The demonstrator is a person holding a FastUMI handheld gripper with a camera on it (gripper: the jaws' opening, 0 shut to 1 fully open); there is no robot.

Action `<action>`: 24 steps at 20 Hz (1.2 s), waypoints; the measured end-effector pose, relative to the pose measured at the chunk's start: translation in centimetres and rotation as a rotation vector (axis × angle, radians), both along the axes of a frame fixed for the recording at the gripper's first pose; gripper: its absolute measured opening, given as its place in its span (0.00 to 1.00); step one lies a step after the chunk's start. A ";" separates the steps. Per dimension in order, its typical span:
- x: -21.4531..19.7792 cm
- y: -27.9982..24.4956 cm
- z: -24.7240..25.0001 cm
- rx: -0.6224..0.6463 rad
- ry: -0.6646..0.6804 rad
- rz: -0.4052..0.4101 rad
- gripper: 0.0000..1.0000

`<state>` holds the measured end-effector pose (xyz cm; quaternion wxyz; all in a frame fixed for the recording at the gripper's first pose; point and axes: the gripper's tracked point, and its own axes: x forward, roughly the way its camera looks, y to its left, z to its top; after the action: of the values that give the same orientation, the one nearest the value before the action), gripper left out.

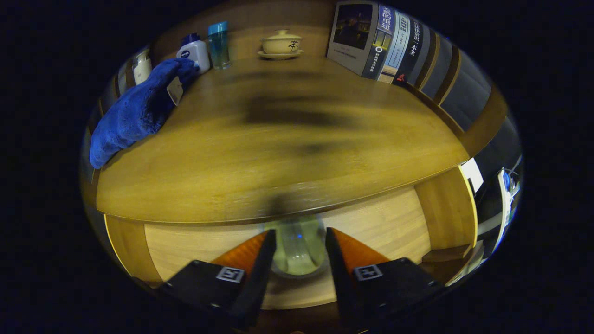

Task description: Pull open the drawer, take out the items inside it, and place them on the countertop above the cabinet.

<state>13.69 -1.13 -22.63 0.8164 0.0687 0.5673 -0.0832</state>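
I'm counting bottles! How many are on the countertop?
3: a pale bottle behind the blue cloth, a white bottle beside it, then a blue bottle. The cloth may hide more.

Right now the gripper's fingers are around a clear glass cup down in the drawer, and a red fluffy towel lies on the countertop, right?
Nearly. In the gripper view the fluffy towel on the countertop is blue, not red. The gripper does have the glass cup between its fingers.

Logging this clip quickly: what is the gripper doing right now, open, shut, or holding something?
Gripper: fingers either side of a clear glass jar in the open drawer; whether both press on it cannot be told.
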 end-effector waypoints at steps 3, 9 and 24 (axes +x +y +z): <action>0.2 0.2 0.4 0.001 -0.024 0.033 0.37; -1.1 -0.2 0.9 -0.057 -0.018 0.013 0.24; -4.7 -1.5 10.9 -0.162 -0.143 -0.041 0.24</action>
<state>8.95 -2.59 -11.76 0.8557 0.0199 0.4976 -0.1406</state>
